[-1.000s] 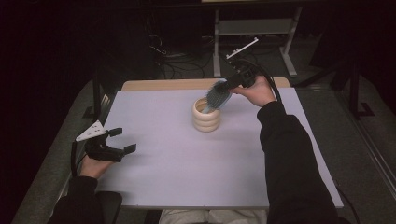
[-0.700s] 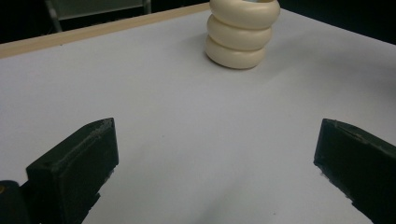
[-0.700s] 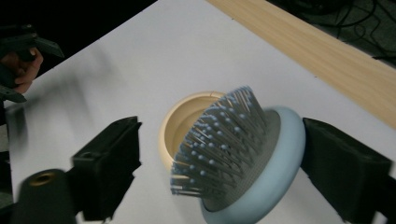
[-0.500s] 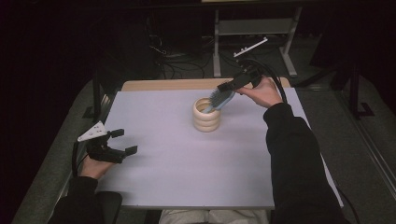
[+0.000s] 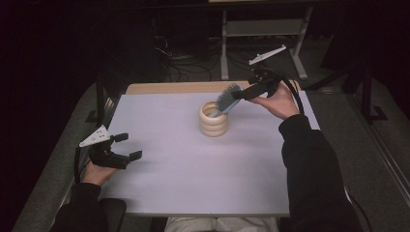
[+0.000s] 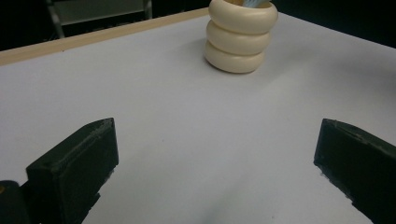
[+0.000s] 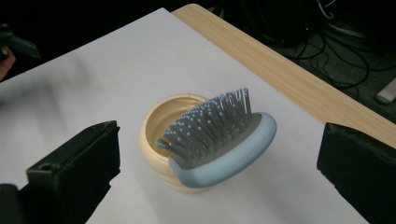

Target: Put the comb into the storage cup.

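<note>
A: What is the largest thing there?
B: The counter [image 5: 193, 183], pale and flat with a wooden strip along its far edge. One cream holder [image 5: 213, 118] stands on it, built like three stacked rings, open at the top.

A: And the brush?
B: One hairbrush [image 7: 219, 142], light blue around the rim with a grey pad of blue-tipped bristles. It lies tilted across the holder's rim, its handle end down inside and its bristled head rising out toward the right tongs [image 5: 256, 89]. The bristles face up.

A: Do the right tongs have hold of it?
B: No. Their jaws stand wide apart just beyond the brush head, touching nothing.

A: The left tongs [image 5: 126, 146]?
B: Well away from the holder at the counter's left edge, jaws also spread wide and empty.
</note>
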Tool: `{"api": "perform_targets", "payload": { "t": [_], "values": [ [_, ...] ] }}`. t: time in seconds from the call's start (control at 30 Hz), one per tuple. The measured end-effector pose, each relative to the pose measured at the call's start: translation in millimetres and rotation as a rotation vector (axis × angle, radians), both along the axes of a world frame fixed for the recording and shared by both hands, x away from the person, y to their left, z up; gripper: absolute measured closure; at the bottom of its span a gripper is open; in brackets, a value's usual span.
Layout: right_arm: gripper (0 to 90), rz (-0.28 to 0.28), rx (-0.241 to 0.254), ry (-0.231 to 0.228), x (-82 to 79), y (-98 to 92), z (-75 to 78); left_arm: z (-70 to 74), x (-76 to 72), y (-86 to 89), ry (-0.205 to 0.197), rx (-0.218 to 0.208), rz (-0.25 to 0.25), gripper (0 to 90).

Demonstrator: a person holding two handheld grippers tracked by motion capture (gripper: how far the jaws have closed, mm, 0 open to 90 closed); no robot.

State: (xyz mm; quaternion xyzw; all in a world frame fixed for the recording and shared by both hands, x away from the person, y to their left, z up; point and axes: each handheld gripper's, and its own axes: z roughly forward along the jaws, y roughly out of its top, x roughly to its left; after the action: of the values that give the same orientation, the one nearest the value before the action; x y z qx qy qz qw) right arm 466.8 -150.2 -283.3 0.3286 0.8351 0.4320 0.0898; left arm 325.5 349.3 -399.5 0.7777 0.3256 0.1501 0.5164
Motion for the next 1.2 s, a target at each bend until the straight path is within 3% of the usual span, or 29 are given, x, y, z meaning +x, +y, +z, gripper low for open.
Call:
{"api": "perform_targets", "payload": {
  "t": [0.3, 0.57, 1.2],
  "values": [
    [0.0, 0.005, 0.006, -0.018, -12.2, -10.0, -9.2, 0.0, -0.5, -0.8, -0.007, 0.013, 0.005, 0.0],
    [0.0, -0.003, 0.013, -0.029, -21.2, -21.2, -12.3, 2.0, -1.4, 2.3, -0.019, -0.005, 0.013, 0.0],
    [0.0, -0.049, 0.026, -0.054, -40.6, -54.4, -17.3, 0.3, -1.0, 1.8, 0.001, -0.018, 0.000, 0.0]
  ]
}}
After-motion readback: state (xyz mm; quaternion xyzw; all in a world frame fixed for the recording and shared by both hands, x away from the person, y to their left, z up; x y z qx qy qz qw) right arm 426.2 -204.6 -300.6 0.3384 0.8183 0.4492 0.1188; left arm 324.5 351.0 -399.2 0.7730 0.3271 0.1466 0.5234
